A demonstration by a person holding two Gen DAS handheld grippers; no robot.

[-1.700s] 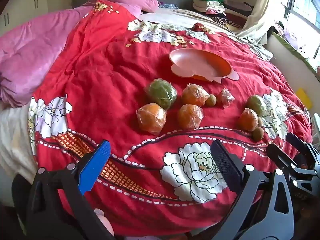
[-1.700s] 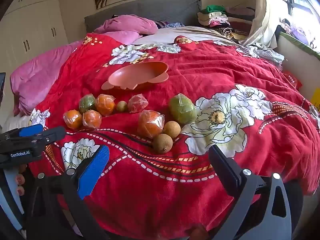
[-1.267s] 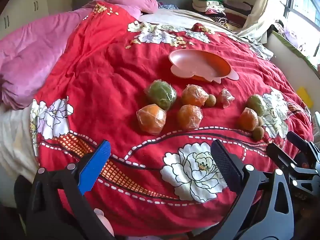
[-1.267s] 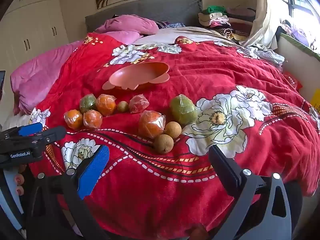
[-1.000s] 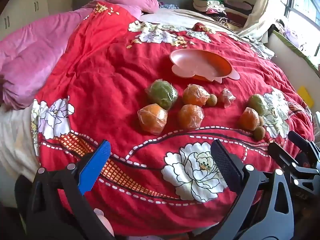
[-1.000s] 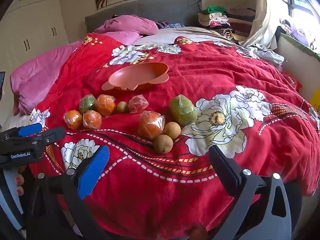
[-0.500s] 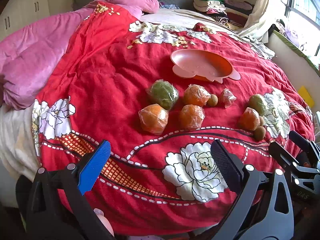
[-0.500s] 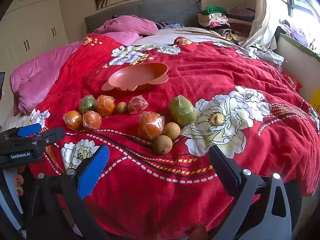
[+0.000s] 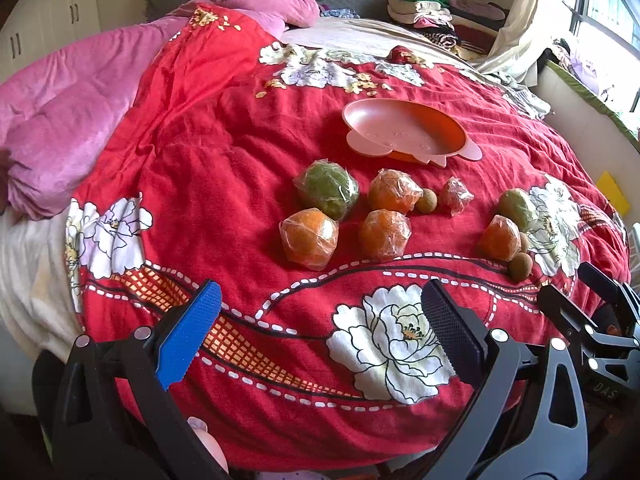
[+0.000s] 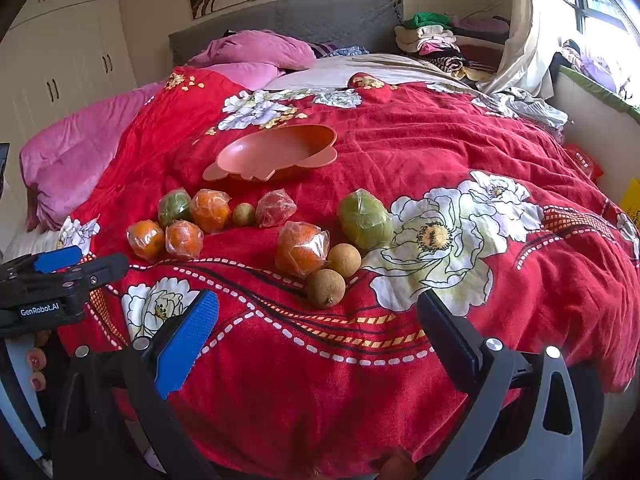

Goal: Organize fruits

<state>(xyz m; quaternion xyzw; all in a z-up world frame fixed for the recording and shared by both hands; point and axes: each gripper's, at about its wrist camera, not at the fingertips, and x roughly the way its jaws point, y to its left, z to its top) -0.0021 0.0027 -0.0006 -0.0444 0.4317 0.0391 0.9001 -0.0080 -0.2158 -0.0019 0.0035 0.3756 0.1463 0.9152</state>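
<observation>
Several plastic-wrapped fruits lie on a red flowered blanket (image 9: 208,168): oranges (image 9: 309,237) (image 10: 301,247), a green fruit (image 9: 326,188) (image 10: 365,220), small brown fruits (image 10: 326,288). An empty orange plate (image 9: 404,130) (image 10: 276,152) sits behind them. My left gripper (image 9: 320,334) is open, hovering at the near bed edge short of the left cluster. Open too, my right gripper (image 10: 316,338) hangs just short of the brown fruits. Nothing is between either pair of fingers.
A pink duvet (image 9: 60,112) is bunched at the left of the bed. Folded clothes (image 10: 432,36) are piled by the grey headboard (image 10: 288,16). White wardrobe (image 10: 60,52) stands at the left, a window ledge (image 10: 592,88) at the right.
Both views have drifted only slightly; the fruits and plate have not moved. Both grippers stay open.
</observation>
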